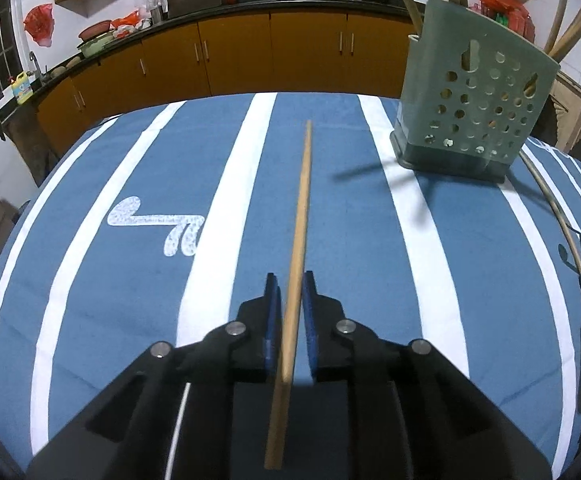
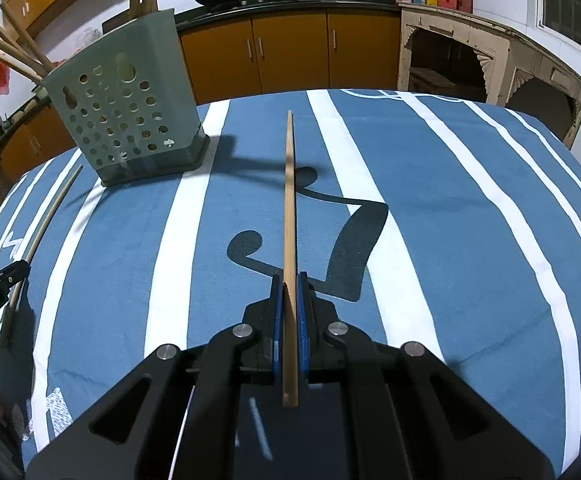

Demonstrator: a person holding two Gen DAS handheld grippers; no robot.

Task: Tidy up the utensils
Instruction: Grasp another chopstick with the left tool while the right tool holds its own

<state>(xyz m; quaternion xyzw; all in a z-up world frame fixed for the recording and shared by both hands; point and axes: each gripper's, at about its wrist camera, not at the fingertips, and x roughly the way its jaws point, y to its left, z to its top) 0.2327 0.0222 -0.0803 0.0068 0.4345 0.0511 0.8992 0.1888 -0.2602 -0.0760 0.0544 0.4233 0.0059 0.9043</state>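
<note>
Tablecloth (image 1: 90,280), blue w/ white stripes, covers the whole work surface. Utensil holder (image 1: 470,104), pale green perforated plastic, stands upright on cloth at far side; several wooden sticks already lean out of its top. Left gripper (image 1: 290,280): fingers nearly together, closed onto a wooden chopstick (image 1: 302,200) that runs fwd between the blue pads, tip pointing to the left of holder. Right gripper (image 2: 288,278): fingers fully together, clamped on a second chopstick (image 2: 289,200), tip pointing to the right of holder, above the cloth.
</note>
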